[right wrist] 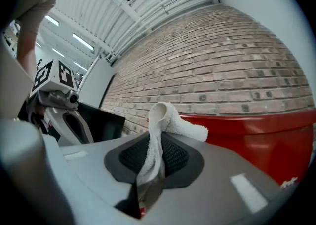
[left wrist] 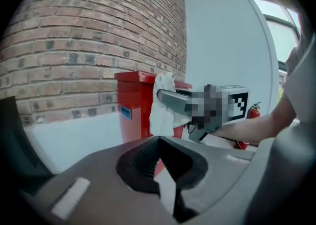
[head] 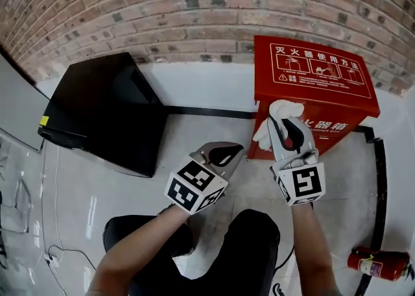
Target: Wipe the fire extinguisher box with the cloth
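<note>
Two grippers sit mid-frame: right gripper (head: 286, 126) pinches the cloth (head: 279, 110), bunched forward to wipe the box (head: 324, 87); left gripper (head: 225, 154) waits closed, empty

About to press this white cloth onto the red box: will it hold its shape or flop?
Probably floppy: the cloth droops over the right gripper, whose jaws pinch only one fold. Its terry surface looks soft and grippy, so it should drag rather than slide on the red box. Likely light, since its free end arches up above the jaws.

light: bright, even — ceiling strips (right wrist: 81, 41) | glare: sheen on floor (head: 87, 210) | edges: fisheye bend, dark corners | focus: slightly soft
</note>
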Action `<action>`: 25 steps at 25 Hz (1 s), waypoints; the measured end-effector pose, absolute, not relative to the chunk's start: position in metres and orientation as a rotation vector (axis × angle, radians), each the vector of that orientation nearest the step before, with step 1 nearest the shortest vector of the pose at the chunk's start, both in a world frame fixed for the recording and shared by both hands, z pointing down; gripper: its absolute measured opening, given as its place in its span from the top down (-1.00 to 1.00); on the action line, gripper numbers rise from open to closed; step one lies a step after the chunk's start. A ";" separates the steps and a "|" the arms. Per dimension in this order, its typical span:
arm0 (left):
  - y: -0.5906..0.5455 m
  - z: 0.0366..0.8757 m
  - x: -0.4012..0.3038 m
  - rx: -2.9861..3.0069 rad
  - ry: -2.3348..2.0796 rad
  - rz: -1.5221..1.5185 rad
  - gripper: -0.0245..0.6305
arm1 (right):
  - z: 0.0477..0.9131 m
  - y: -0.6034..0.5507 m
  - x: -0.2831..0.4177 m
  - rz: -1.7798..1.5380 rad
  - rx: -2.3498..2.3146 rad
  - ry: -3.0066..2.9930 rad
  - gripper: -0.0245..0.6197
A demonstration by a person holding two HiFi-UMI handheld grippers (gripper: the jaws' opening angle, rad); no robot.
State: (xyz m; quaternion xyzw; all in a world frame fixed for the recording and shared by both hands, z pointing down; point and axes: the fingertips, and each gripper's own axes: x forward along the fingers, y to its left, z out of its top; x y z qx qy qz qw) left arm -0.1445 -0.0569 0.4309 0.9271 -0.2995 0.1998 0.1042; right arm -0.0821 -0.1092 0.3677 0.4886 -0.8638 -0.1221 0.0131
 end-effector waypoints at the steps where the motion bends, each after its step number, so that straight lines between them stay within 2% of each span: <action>1: -0.056 0.431 -0.151 2.725 -0.905 0.591 0.93 | 0.369 -0.110 -0.092 -0.382 1.495 -2.710 0.65; 9: -0.055 0.437 -0.195 2.633 -1.038 0.579 0.93 | 0.396 -0.106 -0.167 -0.249 1.135 -2.805 0.66; 13: -0.049 0.451 -0.207 2.599 -1.053 0.608 0.93 | 0.427 -0.087 -0.182 -0.226 1.031 -2.810 0.66; 16: -0.049 0.466 -0.207 2.581 -1.042 0.627 0.93 | 0.447 -0.087 -0.165 -0.243 1.141 -2.758 0.66; 25: -0.048 0.493 -0.162 2.597 -0.908 0.643 0.93 | 0.473 -0.113 -0.054 -0.277 1.619 -2.605 0.66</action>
